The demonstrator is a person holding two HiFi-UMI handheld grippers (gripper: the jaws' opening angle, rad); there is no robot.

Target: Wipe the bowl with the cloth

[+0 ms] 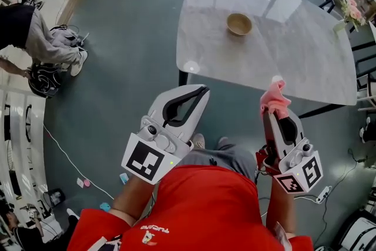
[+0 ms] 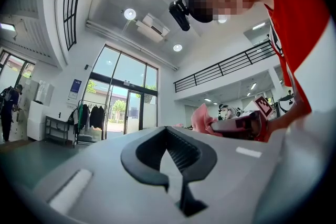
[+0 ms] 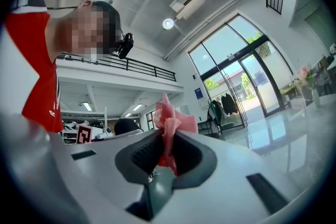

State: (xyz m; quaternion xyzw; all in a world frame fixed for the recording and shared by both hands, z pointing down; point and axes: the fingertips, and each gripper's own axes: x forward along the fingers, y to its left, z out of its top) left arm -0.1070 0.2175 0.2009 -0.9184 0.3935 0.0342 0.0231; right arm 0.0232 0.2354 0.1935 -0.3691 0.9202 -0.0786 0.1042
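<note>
A small tan bowl (image 1: 239,23) stands on the white marble table (image 1: 305,62), well ahead of both grippers. My right gripper (image 1: 272,110) is shut on a bunched pink cloth (image 1: 275,99), which sticks out past its tips just short of the table's near edge. In the right gripper view the cloth (image 3: 170,122) is pinched between the dark pads (image 3: 144,152). My left gripper (image 1: 203,90) is shut with nothing in it, over the grey floor near the table's front left corner. The left gripper view shows its jaws closed, and the cloth (image 2: 200,118) off to the right.
A person (image 1: 35,38) crouches at the far left beside a dark bag (image 1: 42,80). Dark chairs (image 1: 365,76) and pink flowers (image 1: 351,9) stand at the table's right side. A cable (image 1: 64,153) and a power strip (image 1: 322,194) lie on the floor.
</note>
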